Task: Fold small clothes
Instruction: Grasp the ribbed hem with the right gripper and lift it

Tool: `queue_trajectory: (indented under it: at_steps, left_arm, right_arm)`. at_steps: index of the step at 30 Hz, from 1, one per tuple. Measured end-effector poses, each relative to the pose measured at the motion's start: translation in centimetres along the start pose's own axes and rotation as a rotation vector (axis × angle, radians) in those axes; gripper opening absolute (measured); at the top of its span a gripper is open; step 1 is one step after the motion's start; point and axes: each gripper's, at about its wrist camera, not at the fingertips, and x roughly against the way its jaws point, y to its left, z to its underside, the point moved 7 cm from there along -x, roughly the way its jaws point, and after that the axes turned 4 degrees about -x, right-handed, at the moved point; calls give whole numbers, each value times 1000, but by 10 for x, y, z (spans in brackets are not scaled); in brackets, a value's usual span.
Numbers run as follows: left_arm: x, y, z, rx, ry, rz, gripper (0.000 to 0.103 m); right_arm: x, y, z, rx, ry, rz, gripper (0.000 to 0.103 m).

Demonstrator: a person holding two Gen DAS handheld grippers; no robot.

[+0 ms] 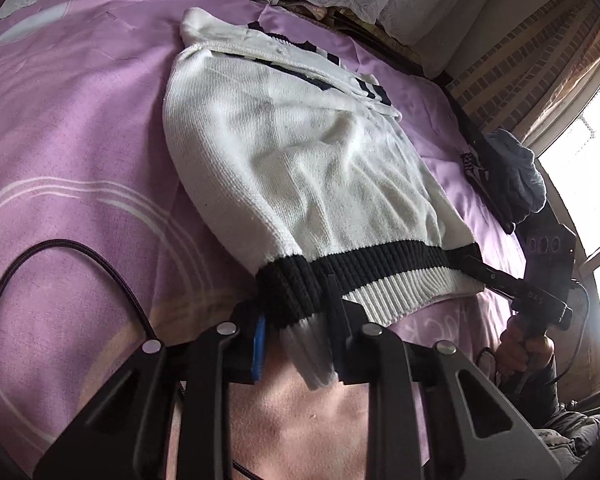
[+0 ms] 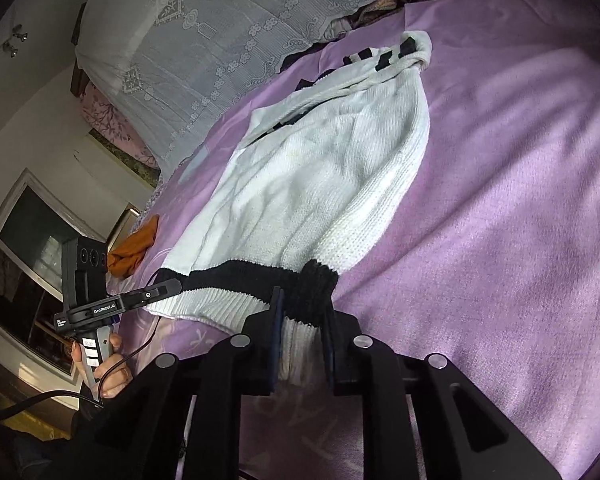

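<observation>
A small white knit sweater (image 1: 300, 160) with a black and white ribbed hem lies stretched on a purple bedspread (image 1: 80, 120); it also shows in the right wrist view (image 2: 320, 184). My left gripper (image 1: 300, 320) is shut on the hem's left corner, lifted slightly off the bed. My right gripper (image 2: 302, 332) is shut on the hem's other corner. Each gripper shows in the other's view: the right one (image 1: 476, 266) at the hem's right end, the left one (image 2: 172, 288) at its left end. The hem hangs taut between them. The collar end rests on the bed.
A grey-blue garment (image 1: 516, 172) lies at the bed's right edge by a window. An orange cloth (image 2: 134, 248) lies at the bed's left edge. A white lace cover (image 2: 228, 32) drapes the pile at the bed's head. A black cable (image 1: 60, 256) runs over the bedspread.
</observation>
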Motion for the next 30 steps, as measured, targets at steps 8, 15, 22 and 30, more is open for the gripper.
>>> queue_trajectory:
  at_steps: [8,15,22,30]
  left_arm:
    - [14,5,-39,19,-60,5,17]
    - [2,1,-88,-32,-81,-53,14]
    - [-22,12,-145,-29,-105,-123,13]
    - [-48,33,-198,-25,-135,-228,13]
  right_arm:
    - [10,12,-26,40,-68,-18,16]
    - [4,19,-67,66,-146,-12,15]
    - [-20,2,-121,12,-176,2,15]
    - [-58,-19,-190,-49,-197,27,15]
